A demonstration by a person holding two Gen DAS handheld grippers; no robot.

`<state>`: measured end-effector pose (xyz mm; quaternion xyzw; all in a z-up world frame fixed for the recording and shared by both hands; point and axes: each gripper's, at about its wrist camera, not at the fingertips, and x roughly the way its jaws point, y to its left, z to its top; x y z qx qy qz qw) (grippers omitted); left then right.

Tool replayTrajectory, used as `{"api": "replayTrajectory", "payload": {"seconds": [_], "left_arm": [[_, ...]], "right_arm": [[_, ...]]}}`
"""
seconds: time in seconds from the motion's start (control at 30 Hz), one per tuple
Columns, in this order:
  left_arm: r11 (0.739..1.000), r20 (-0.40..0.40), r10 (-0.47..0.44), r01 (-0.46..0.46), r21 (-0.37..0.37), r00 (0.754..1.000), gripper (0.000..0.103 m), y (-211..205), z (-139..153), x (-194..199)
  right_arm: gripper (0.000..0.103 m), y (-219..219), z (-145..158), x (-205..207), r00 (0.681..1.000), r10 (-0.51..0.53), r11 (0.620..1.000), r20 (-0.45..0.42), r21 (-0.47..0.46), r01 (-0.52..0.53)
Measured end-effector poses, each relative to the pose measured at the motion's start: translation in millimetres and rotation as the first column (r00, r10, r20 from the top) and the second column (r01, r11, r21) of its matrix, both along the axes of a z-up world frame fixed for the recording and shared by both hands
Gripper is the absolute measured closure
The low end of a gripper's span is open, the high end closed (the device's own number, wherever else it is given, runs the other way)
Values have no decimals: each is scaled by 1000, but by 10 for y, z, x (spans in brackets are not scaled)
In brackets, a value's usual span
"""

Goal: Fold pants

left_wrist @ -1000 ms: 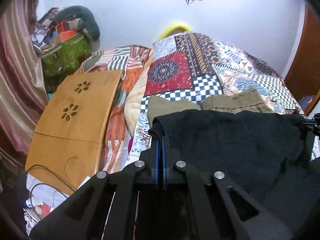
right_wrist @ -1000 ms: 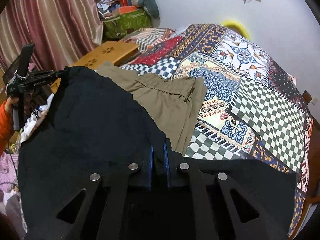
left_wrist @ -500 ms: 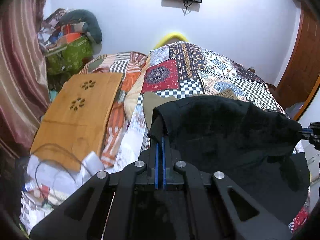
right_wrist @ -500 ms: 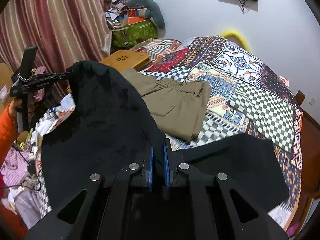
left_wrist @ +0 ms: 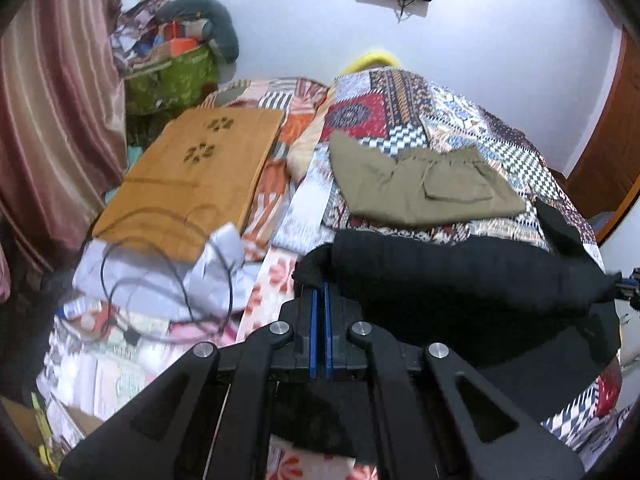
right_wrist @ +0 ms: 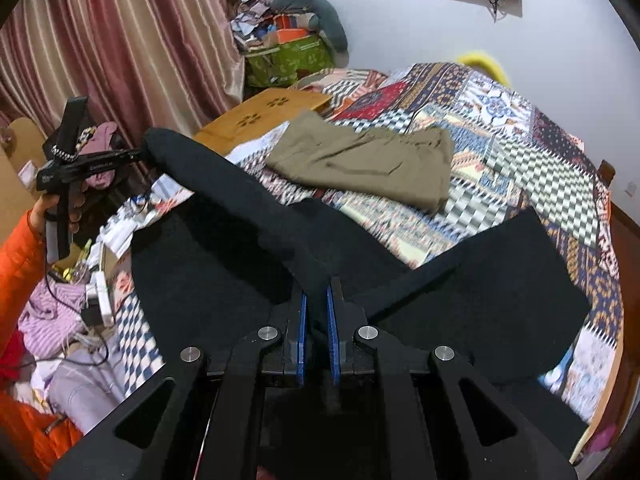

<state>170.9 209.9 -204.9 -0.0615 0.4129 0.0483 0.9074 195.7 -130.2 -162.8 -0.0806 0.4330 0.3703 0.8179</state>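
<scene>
Black pants (left_wrist: 460, 276) hang stretched between my two grippers, above the near end of the patchwork bed. My left gripper (left_wrist: 319, 294) is shut on one corner of the black pants. My right gripper (right_wrist: 316, 300) is shut on the other corner of the pants (right_wrist: 240, 204). The rest of the black cloth drapes down onto the bed (right_wrist: 500, 280). In the right wrist view the left gripper (right_wrist: 136, 155) shows at the far left, held by a hand in an orange sleeve. Folded olive pants (left_wrist: 420, 188) lie on the bed behind; they also show in the right wrist view (right_wrist: 368, 160).
The patchwork bedspread (left_wrist: 400, 96) covers the bed. A wooden lap table (left_wrist: 192, 184) lies left of the bed. Cables and loose clothes (left_wrist: 152, 280) clutter the floor at left. A curtain (right_wrist: 120, 40) and a heap of bags (right_wrist: 288, 52) stand at the back left.
Both grippers pulled back toward the bed's near end, still shut on the black pants. The cloth now sits lower in both views and hides less of the olive pants.
</scene>
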Motion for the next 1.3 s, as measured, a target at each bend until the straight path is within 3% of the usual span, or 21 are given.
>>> {"api": "replayTrajectory", "payload": {"seconds": [0.3, 0.5, 0.73, 0.8, 0.9, 0.97, 1.13, 1.3], "left_arm": [[999, -63, 22, -25, -43, 998, 101, 26, -396, -432], [995, -99, 48, -56, -79, 994, 102, 90, -593, -555], [994, -162, 71, -84, -70, 984, 102, 143, -796, -584], [995, -156, 77, -86, -47, 985, 102, 134, -740, -598], [995, -135, 89, -84, 46, 987, 102, 92, -567, -589], [995, -107, 78, -71, 68, 991, 102, 58, -416, -563], [995, -37, 46, -42, 86, 998, 99, -76, -78, -434], [997, 3, -4, 4, 77, 1000, 89, -317, 99, -196]], "right_arm": [[95, 128, -330, -372, 998, 30, 997, -56, -75, -34], [95, 105, -349, -389, 997, 7, 998, -72, -60, -12], [92, 105, -414, -382, 994, -12, 999, -104, -53, 6], [92, 96, -396, -389, 994, -13, 998, -107, -57, 7], [90, 90, -324, -394, 994, -5, 998, -111, -64, -2], [84, 66, -257, -388, 994, -7, 998, -108, -65, 0], [59, -74, -58, -390, 997, -37, 998, -65, -46, 34], [52, -239, 149, -262, 995, -98, 994, 4, -43, 98]]}}
